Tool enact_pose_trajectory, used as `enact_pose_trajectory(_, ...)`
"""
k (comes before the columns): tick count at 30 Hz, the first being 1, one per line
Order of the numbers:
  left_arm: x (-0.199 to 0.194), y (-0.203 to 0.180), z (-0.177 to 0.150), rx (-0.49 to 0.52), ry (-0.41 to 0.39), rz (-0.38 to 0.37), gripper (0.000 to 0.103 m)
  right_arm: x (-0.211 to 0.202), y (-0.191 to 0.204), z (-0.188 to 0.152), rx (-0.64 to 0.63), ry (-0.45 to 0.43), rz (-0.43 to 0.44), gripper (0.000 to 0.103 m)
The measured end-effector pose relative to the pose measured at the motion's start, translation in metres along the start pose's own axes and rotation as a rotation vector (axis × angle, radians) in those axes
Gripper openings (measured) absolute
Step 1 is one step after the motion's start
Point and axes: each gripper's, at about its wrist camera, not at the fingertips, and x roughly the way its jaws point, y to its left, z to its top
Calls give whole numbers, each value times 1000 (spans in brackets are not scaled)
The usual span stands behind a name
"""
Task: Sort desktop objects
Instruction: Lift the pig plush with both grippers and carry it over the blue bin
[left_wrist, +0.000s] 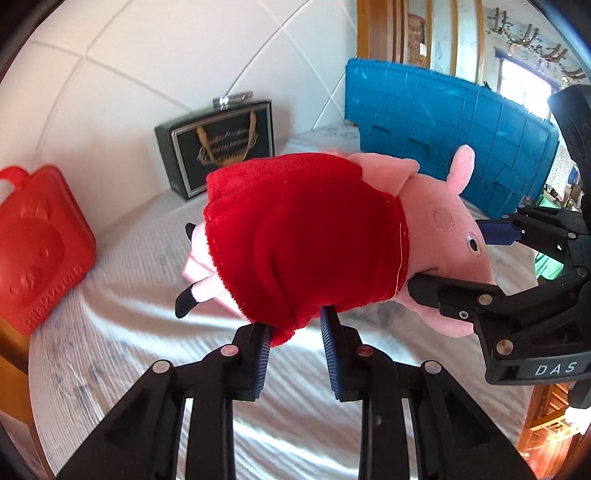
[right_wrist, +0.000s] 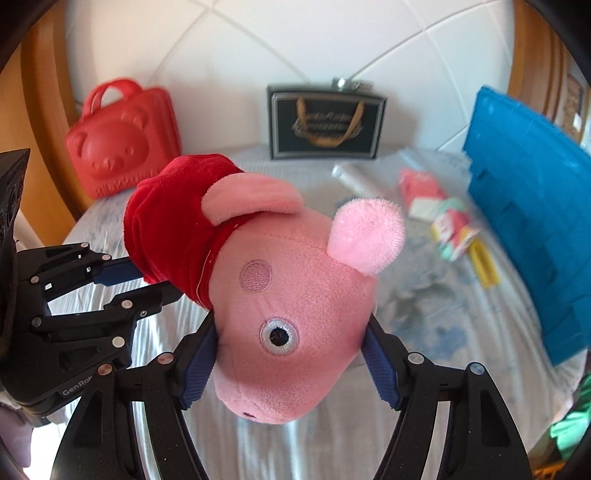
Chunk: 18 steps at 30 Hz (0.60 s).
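A pink pig plush toy in a red dress (left_wrist: 306, 240) is held in the air over the white cloth-covered table (left_wrist: 129, 369). My left gripper (left_wrist: 295, 328) is shut on the hem of the red dress. My right gripper (right_wrist: 291, 354) is shut on the toy's pink head (right_wrist: 291, 314). In the left wrist view the right gripper (left_wrist: 458, 258) comes in from the right and clamps the head. In the right wrist view the left gripper (right_wrist: 147, 280) comes in from the left onto the dress.
A red bear-face case (right_wrist: 125, 140) stands at the back left, a dark gift box with gold handles (right_wrist: 325, 122) at the back middle, a blue crate (right_wrist: 532, 218) at the right. Small packets (right_wrist: 443, 214) and a clear bag lie on the cloth near the crate.
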Motion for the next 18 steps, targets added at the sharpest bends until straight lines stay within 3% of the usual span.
enact_pose_trajectory(10, -18, -73, 87, 61, -130, 10, 26, -65, -76, 29, 6, -135, -53, 72)
enact_pose_trajectory(18, 8, -182, 215, 125, -259, 14, 26, -114, -215, 71, 25, -263, -92, 72)
